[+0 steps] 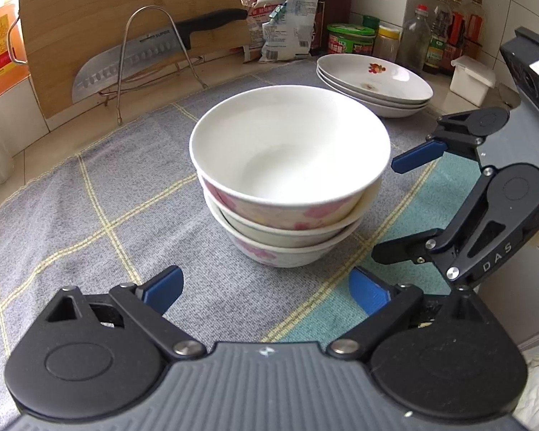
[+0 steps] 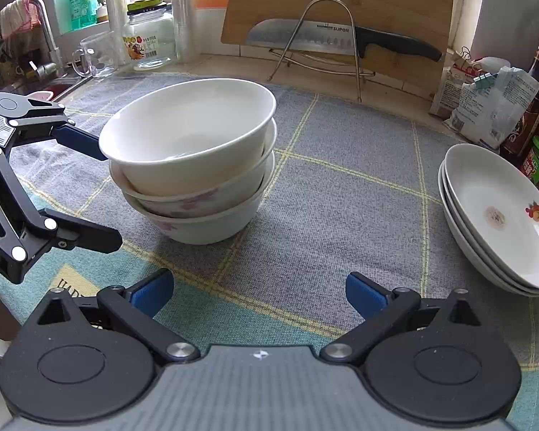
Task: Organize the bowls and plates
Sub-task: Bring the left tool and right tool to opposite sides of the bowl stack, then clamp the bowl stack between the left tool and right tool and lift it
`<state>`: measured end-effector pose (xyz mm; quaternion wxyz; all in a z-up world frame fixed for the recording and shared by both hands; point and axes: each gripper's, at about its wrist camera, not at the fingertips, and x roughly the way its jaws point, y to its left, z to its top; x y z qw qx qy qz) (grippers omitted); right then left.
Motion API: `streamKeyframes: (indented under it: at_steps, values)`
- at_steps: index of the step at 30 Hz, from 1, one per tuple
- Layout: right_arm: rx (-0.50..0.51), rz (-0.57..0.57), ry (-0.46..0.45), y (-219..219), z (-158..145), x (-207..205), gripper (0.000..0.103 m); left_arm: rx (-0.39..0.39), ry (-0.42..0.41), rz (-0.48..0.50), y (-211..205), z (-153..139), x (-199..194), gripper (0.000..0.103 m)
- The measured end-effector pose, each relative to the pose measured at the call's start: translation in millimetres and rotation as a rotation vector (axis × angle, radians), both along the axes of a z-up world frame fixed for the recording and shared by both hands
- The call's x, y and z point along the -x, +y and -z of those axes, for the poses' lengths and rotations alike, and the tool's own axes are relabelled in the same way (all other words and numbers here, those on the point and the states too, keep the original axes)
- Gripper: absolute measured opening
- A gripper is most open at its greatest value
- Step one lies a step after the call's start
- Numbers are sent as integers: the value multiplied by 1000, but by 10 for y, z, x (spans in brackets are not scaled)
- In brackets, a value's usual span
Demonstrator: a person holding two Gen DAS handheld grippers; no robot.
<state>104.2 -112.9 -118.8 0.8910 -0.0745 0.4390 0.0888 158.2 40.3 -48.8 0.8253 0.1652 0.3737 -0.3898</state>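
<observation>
A stack of three white bowls [image 1: 287, 179] with pink flower prints stands on the grey checked cloth [image 1: 90, 215]; it also shows in the right wrist view [image 2: 194, 158]. A stack of three white plates [image 1: 373, 82] sits at the back right, and at the right edge in the right wrist view [image 2: 499, 219]. My left gripper [image 1: 266, 289] is open and empty, just in front of the bowls. My right gripper [image 2: 258, 292] is open and empty, a little before the bowls. It appears in the left wrist view [image 1: 391, 208] to the right of the bowls, one blue pad near the top bowl's rim.
A wooden cutting board [image 2: 341, 3] and a knife [image 2: 327, 37] on a wire rack stand at the back. Bags [image 2: 485, 100], jars and sauce bottles [image 1: 445, 32] crowd the back right. A glass jar [image 2: 151, 41], mug and sink tap [image 2: 43, 36] are at the left.
</observation>
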Motion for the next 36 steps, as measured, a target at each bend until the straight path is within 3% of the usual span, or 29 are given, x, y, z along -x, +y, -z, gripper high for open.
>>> streamKeyframes:
  at_steps: [5,10,15,21,26,33,36]
  values:
    - [41,-2,53,33,143,-149,103,8,31,49,-50,216,-158,99]
    - [26,-19,69,5,155,-197,103,-7,-24,101,-37,281,-142,103]
    - [21,-78,44,-54,159,-151,103,0,-25,109,-35,287,-192,103]
    - [22,-188,43,-174,135,-214,103,-8,-6,113,-59,244,-218,100]
    - [49,-369,23,-108,60,-322,103,-5,-74,199,-52,186,-184,100]
    - [54,-592,-10,36,-71,-511,101,18,-82,300,-56,146,-261,92]
    - [57,-637,2,56,-112,-589,95,18,-77,329,-72,155,-285,91]
